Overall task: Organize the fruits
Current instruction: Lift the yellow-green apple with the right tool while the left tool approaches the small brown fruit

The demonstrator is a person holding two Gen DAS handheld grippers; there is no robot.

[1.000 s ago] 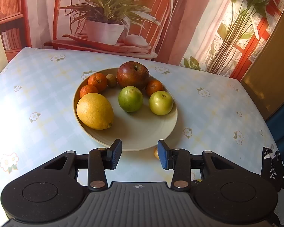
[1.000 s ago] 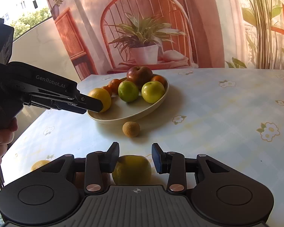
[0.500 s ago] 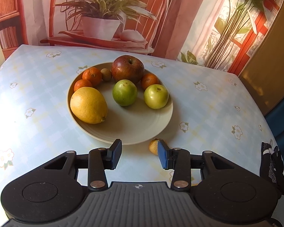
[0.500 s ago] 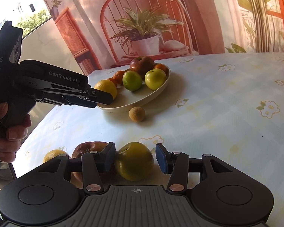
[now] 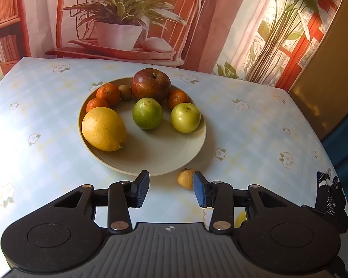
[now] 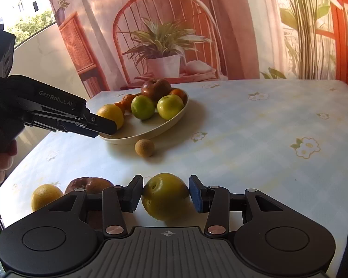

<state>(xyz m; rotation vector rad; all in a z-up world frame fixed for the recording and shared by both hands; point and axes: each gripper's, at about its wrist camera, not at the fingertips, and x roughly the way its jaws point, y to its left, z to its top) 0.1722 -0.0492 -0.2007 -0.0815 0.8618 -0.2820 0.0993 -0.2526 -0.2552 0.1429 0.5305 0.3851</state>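
A beige plate [image 5: 169,159] [image 6: 136,136] holds a lemon [image 5: 103,128], a red apple [image 5: 150,85], two green apples [image 5: 147,113] [image 5: 185,117], small oranges and a small brown fruit. My left gripper [image 5: 171,188] is open and empty, just short of the plate's near rim; it also shows in the right wrist view [image 6: 104,126]. A small tan fruit [image 5: 185,178] [image 6: 144,147] lies on the table by its right finger. My right gripper [image 6: 165,193] is closed on a yellow-green apple [image 6: 164,195] near the table.
A dark red apple [image 6: 90,184] and a yellow citrus [image 6: 46,195] lie on the table left of my right gripper. The flowered tablecloth [image 6: 266,139] stretches to the right. A printed backdrop [image 5: 197,23] stands behind the table.
My left gripper has drawn back from the plate, revealing the tan fruit. My right gripper has closed in around the yellow-green apple, and the red apple and citrus came into view.
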